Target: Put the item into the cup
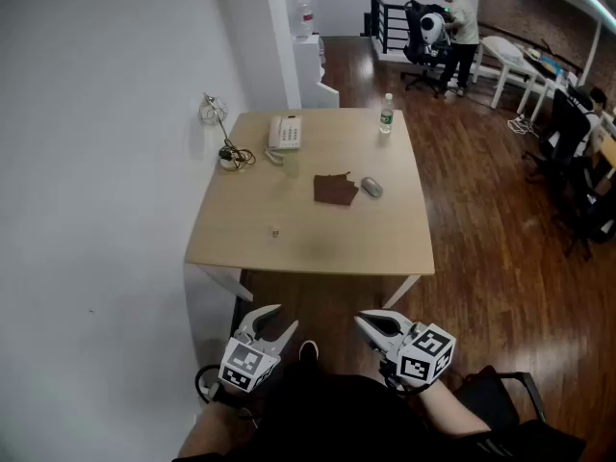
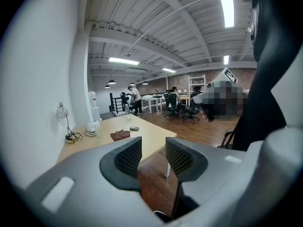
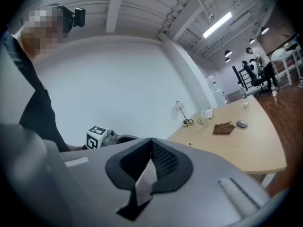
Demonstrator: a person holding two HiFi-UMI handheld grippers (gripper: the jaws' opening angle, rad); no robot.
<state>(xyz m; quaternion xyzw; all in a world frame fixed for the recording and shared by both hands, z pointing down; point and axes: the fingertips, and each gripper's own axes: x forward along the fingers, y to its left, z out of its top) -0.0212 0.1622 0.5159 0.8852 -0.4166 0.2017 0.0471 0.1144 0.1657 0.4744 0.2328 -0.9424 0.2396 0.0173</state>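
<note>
Grey left gripper (image 1: 283, 319) spread wide and empty, right gripper (image 1: 360, 320) closed, both held low before table (image 1: 318, 241)

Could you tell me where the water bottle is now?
Head view: the water bottle stands at the far right corner of the table, right of the telephone.

The head camera looks steeply down from behind the near edge of the worktop (image 1: 318, 248), well back from it, with the left tongs (image 1: 279, 320) and right tongs (image 1: 366, 320) low in its frame. The left gripper camera sits just behind its own tongs, facing level across the worktop into the room. The right gripper camera faces the white wall (image 3: 118, 79), worktop at its right. All three views share the worktop and the brown cloth (image 1: 335, 190).
</note>
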